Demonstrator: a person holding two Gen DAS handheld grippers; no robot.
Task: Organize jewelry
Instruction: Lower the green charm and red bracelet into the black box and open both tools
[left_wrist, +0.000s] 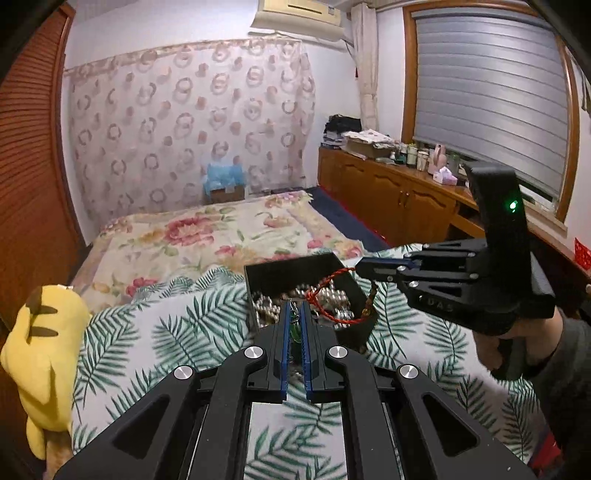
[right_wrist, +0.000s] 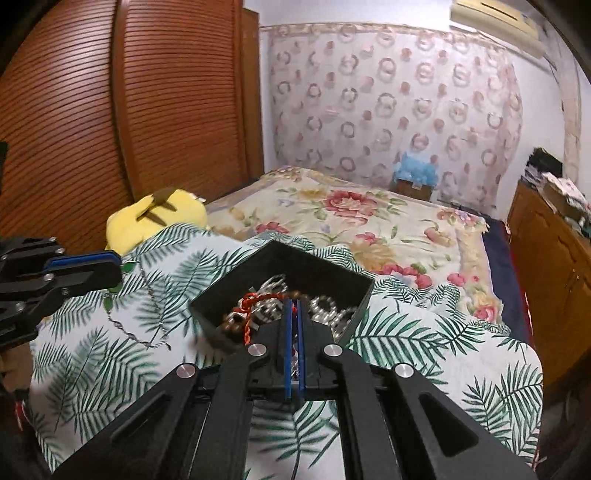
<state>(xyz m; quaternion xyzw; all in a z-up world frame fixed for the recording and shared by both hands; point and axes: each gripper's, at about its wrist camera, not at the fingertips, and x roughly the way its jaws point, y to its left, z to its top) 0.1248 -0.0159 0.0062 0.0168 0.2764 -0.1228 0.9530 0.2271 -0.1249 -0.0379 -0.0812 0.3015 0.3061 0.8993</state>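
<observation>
A black open box full of silver chains and beads sits on the palm-leaf cloth. My left gripper is shut on a silver necklace with green stones, which hangs from it and trails onto the cloth left of the box. My right gripper is shut on a red braided cord with brown beads, held just above the box, with the cord looping down into it.
A yellow plush toy lies at the left edge of the bed. A floral quilt covers the bed beyond the box. A wooden cabinet with clutter stands on the right, a wardrobe on the left.
</observation>
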